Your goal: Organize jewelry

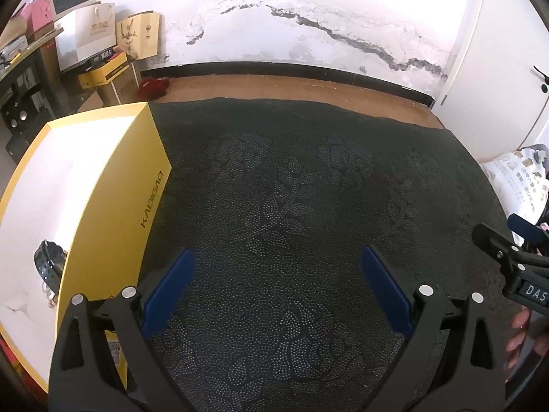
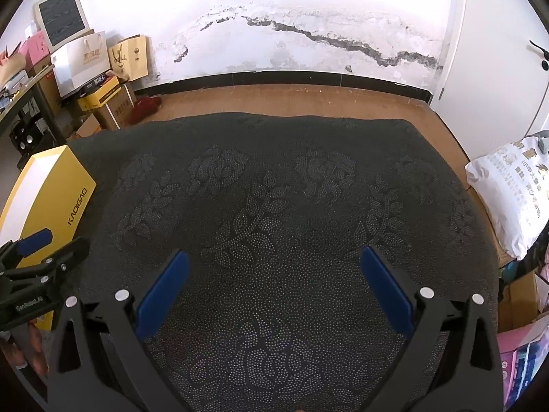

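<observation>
At far left the yellow box (image 1: 103, 185) stands open on the dark patterned cloth (image 1: 291, 189), white inside; a black studded bracelet (image 1: 48, 261) lies near its front wall, with some small pale pieces I cannot make out just below it. The left tool (image 1: 278, 292) hovers beside the box, fingers spread and empty. The right tool (image 2: 274, 288) likewise hangs spread, holding nothing. No jewelry shows on the cloth, so sorting looks nearly done; next comes a check for leftovers.
</observation>
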The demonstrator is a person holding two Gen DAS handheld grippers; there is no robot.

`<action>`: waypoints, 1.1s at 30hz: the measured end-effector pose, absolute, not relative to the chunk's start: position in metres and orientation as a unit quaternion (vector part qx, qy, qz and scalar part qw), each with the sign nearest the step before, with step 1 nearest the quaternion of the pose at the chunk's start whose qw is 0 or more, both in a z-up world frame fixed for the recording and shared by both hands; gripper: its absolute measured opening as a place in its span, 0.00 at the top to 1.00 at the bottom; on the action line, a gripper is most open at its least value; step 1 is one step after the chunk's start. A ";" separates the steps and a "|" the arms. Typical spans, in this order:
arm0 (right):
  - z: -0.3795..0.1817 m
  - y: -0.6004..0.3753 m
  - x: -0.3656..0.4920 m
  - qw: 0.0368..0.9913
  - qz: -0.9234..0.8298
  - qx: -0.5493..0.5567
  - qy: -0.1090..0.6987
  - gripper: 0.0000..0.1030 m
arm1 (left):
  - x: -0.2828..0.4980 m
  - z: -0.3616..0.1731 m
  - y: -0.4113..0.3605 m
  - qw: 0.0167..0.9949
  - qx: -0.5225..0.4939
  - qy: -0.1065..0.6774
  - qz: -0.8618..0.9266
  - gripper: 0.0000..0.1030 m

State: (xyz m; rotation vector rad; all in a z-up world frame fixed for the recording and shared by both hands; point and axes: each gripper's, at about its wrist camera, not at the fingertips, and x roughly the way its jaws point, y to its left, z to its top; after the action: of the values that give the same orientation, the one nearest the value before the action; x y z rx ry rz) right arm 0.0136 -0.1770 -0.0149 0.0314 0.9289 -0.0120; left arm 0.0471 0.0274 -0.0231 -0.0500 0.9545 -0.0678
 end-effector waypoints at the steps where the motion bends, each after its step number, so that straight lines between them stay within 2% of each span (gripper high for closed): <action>1: -0.015 -0.177 0.014 0.894 -0.006 0.015 0.448 0.06 | 0.048 -0.023 0.026 0.888 -0.023 0.458 -0.033 0.08; 33: -0.014 -0.184 0.009 0.896 -0.006 0.016 0.444 0.06 | 0.048 -0.022 0.021 0.890 -0.013 0.455 -0.033 0.08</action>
State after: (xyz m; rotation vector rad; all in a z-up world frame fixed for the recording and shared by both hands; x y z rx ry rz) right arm 0.0095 -0.1843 -0.0143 0.0331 0.9204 -0.0132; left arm 0.0484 0.0213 -0.0220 -0.0280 0.9443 -0.0675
